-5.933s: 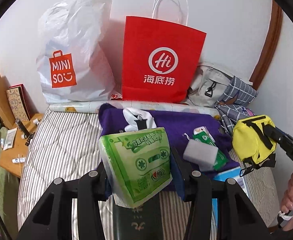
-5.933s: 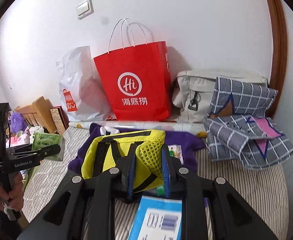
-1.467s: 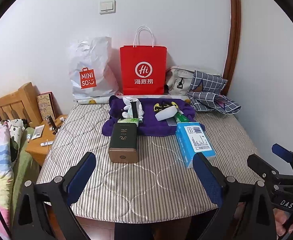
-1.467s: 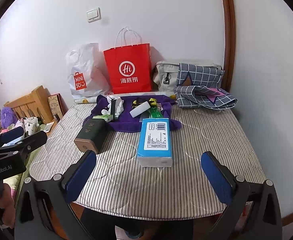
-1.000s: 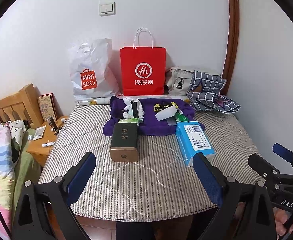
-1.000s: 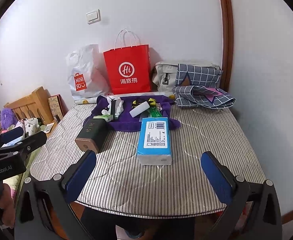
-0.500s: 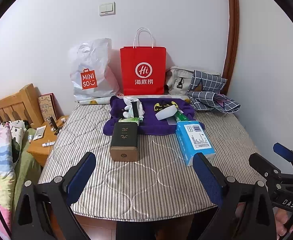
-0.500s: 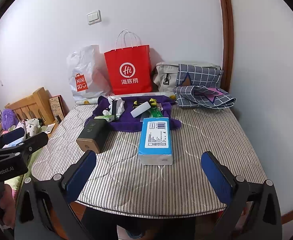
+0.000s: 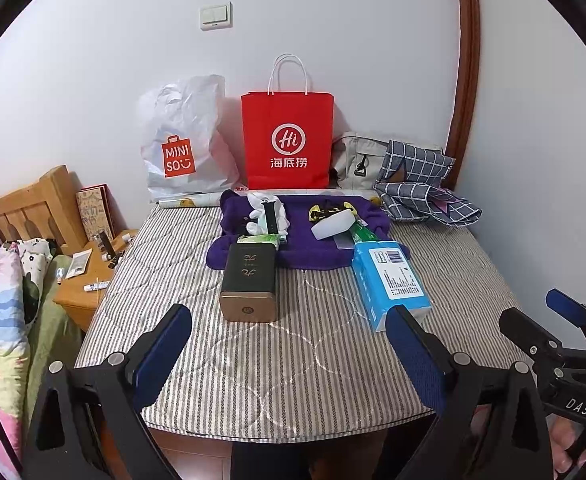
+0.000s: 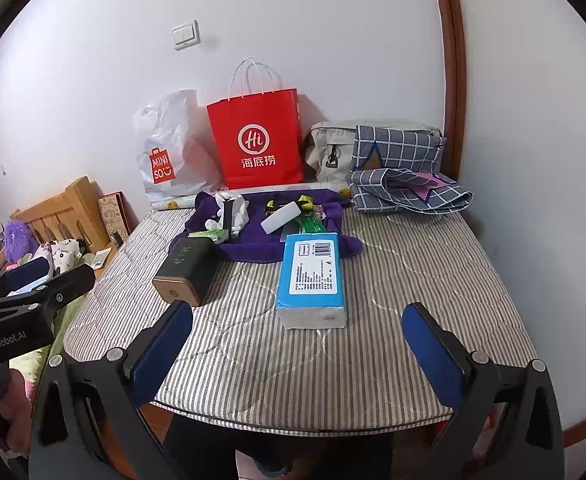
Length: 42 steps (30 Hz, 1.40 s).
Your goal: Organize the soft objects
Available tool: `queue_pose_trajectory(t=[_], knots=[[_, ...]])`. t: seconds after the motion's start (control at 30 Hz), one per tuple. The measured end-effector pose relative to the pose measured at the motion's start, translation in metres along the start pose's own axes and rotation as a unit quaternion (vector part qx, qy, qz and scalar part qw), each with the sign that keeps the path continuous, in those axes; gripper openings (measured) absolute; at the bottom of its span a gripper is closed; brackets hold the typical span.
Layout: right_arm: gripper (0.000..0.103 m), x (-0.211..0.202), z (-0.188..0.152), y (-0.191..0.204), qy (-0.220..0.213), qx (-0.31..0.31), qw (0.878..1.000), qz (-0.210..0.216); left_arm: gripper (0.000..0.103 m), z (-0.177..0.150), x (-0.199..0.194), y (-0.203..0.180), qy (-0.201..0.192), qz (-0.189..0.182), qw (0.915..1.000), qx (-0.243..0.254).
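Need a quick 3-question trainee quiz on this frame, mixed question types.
1. True or false: the left gripper is shut on the blue tissue pack.
2. Multiple choice: what leans on the wall between the white MINISO bag and the beige bag? A) red paper bag B) dark box C) checked cloth
3. Fill in: the white pouch lies on the ___ cloth.

Key:
1. False; both it and the right gripper are open and empty.
2. A, the red paper bag.
3. Purple; the purple cloth.
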State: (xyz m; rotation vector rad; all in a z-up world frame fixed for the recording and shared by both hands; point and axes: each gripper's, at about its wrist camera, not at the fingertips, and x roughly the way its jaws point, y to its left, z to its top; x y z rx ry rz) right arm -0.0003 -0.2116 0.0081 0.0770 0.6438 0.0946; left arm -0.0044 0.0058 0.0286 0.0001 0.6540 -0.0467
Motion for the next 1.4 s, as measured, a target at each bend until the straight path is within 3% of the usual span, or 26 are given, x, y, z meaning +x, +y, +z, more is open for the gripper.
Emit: queue_pose_trajectory(t=[1.4], knots=[[0.103,-0.0038,-0.0069,0.0023,0.0,0.008,1.0,0.01,0.1,-0.0038,0.006,-0.0033,-0.001,-0.006,1.0,0.004]])
